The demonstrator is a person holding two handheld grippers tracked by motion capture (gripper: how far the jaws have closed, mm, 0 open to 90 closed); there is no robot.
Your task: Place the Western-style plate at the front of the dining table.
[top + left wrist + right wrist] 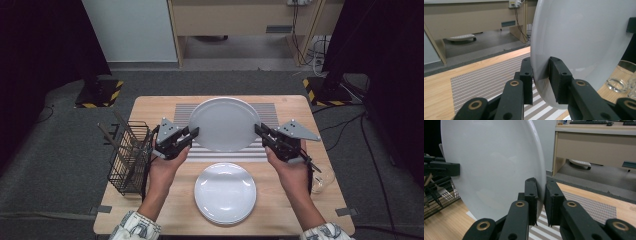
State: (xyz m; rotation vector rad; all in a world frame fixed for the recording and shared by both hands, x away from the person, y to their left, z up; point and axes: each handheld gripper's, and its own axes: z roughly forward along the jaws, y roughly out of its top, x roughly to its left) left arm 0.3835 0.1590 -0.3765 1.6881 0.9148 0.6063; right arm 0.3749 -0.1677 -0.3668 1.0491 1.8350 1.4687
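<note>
I have the left gripper (192,134) and right gripper (260,131) clenched on opposite rims of the round white ceramic plate (224,124), held roughly flat (face up) above the striped mat (270,116).

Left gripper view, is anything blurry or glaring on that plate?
Left gripper view: the lifted plate is evenly lit, with only a soft sheen; the near jaws look slightly soft. Right gripper view: the left gripper is dim at the plate's far rim. High view: sharp table, dark corners.

Large white plate (224,124), round, glossy, empty; held up off tabletop at frame centre, tilted, gripped at L and R rim; lower edge over striped mat.
</note>
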